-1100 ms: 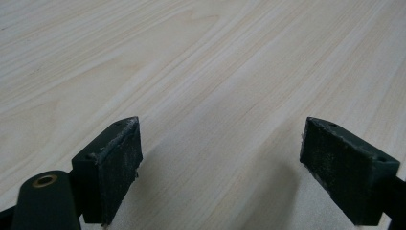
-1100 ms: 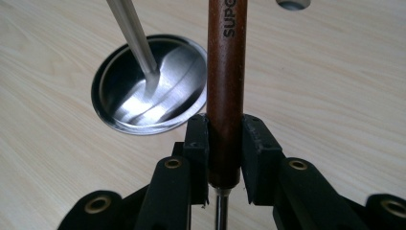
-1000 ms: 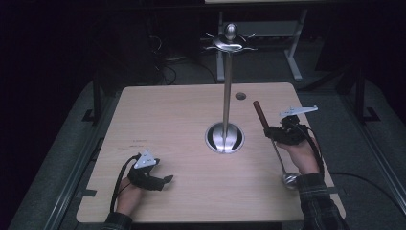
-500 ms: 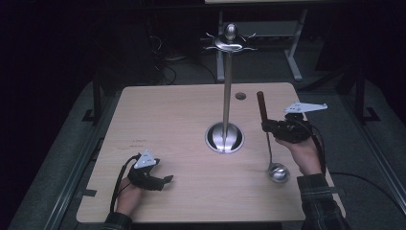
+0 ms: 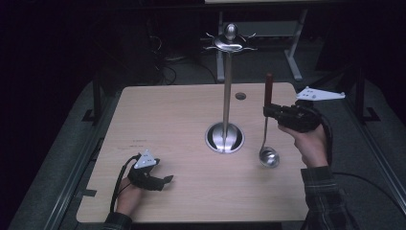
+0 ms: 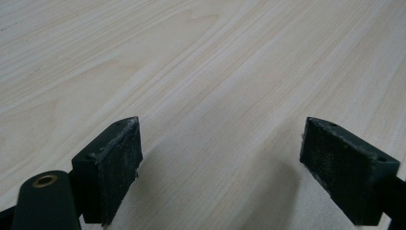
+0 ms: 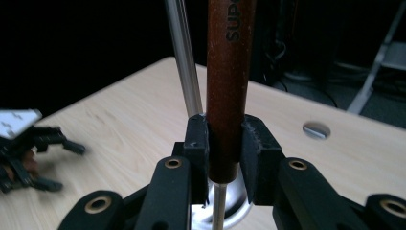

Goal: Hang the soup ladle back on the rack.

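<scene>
From the high view, the right gripper (image 5: 266, 111) was up off the wooden table (image 5: 163, 124), clamped on the brown wooden handle of a ladle (image 5: 266, 125). The ladle hung upright, handle on top, its steel bowl down at the tabletop just right of the stand's round base; whether the bowl touched the wood could not be told. The utensil stand (image 5: 227, 86) rose from the middle of the table, a slim steel pole with a crown of hooks at the top, and the ladle was near it but apart from the pole. Over at the near left, the left gripper (image 5: 168, 180) sat low on the table, well apart from everything, the hand behind it resting at the edge.

In the left gripper view, the two black jaws stood wide apart with nothing between them, only pale wood grain of the table (image 6: 206, 72) beneath.

In the right gripper view, the jaws were pressed in on both sides of the ladle (image 7: 229, 72) handle, gripping its lower end where the thin steel shaft began. The stand (image 7: 184, 57) pole ran up just behind and left of the handle. Far off at the left, blurred, the left gripper (image 7: 72, 146) lay on the table.
</scene>
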Motion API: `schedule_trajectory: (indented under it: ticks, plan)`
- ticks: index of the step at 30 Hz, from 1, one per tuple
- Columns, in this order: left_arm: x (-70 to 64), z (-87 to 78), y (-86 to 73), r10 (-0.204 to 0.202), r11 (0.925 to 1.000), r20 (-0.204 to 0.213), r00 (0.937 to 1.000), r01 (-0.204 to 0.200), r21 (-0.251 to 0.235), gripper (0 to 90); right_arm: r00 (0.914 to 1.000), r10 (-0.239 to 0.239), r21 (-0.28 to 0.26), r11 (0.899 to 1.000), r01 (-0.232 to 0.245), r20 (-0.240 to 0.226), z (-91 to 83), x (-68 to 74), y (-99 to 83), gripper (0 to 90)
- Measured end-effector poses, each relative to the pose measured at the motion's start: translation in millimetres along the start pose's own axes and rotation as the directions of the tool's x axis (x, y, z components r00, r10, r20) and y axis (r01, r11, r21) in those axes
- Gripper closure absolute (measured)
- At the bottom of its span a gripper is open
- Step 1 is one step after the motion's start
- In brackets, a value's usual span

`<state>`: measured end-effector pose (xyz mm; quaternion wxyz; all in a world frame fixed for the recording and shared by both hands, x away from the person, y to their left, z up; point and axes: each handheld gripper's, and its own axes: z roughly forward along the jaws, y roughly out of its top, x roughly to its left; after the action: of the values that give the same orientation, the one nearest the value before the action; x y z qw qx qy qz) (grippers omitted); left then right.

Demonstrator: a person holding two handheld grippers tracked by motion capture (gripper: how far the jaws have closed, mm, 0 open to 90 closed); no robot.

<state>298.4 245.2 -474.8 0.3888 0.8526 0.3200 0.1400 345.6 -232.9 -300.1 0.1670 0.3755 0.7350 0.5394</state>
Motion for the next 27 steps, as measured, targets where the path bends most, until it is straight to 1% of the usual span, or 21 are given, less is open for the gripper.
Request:
schedule_trajectory:
  ticks: [3, 4, 6, 9, 11, 13, 16, 19, 21, 24, 27]
  plan:
    - [-0.4, 0.0, -0.1, -0.001, 1.0, -0.001, 1.0, 0.001, -0.003, 14.0, 0.9999, -0.01, -0.023, 1.0, 0.01, -0.008, -3.3, 1.6, 11.1, 74.0]
    - [0.0, -0.3, -0.1, 0.007, 1.0, -0.001, 1.0, -0.007, 0.002, 14.0, 0.9998, -0.015, -0.028, 0.999, 0.014, -0.013, -4.0, 2.1, 15.0, 74.0]
    - [0.0, -0.4, 0.1, 0.01, 0.9999, -0.001, 0.9999, -0.01, 0.005, 14.0, 0.9993, -0.028, -0.041, 0.999, 0.027, -0.024, -4.9, 3.4, 21.9, 74.0]
    - [-0.4, -0.2, 0.0, -0.002, 1.0, 0.0, 1.0, 0.002, 0.0, 14.0, 0.9986, -0.045, -0.056, 0.997, 0.043, -0.027, -5.5, 5.0, 31.6, 74.0]
    - [0.1, -0.5, 0.1, 0.01, 0.9999, 0.0, 0.9999, -0.01, 0.005, 14.0, 0.9982, -0.052, -0.063, 0.997, 0.05, -0.031, -7.0, 6.7, 39.6, 74.0]
    - [0.1, -0.5, 0.1, 0.01, 0.9999, 0.0, 0.9999, -0.01, 0.004, 14.0, 0.9973, -0.061, -0.075, 0.995, 0.058, -0.041, -8.3, 8.2, 46.1, 74.0]
    - [-0.3, -0.3, 0.0, 0.0, 1.0, 0.001, 1.0, 0.0, 0.0, 14.0, 0.9957, -0.075, -0.084, 0.994, 0.071, -0.054, -8.6, 10.8, 54.1, 74.0]
    - [-0.3, -0.3, 0.0, 0.002, 1.0, 0.001, 1.0, -0.002, -0.001, 14.0, 0.9944, -0.087, -0.084, 0.993, 0.082, -0.059, -6.6, 12.3, 59.8, 74.0]
    - [0.0, -0.6, 0.0, 0.008, 1.0, 0.002, 1.0, -0.008, 0.003, 14.0, 0.9941, -0.085, -0.087, 0.993, 0.079, -0.068, -4.8, 12.7, 62.7, 74.0]
    - [-0.3, -0.3, 0.0, 0.002, 1.0, 0.002, 1.0, -0.002, -0.001, 14.0, 0.9926, -0.088, -0.105, 0.991, 0.079, -0.084, -2.6, 13.0, 65.9, 74.0]
    - [-0.3, -0.4, 0.0, 0.003, 1.0, 0.002, 1.0, -0.003, -0.001, 14.0, 0.9918, -0.086, -0.103, 0.992, 0.077, -0.094, -0.5, 14.4, 69.0, 74.0]
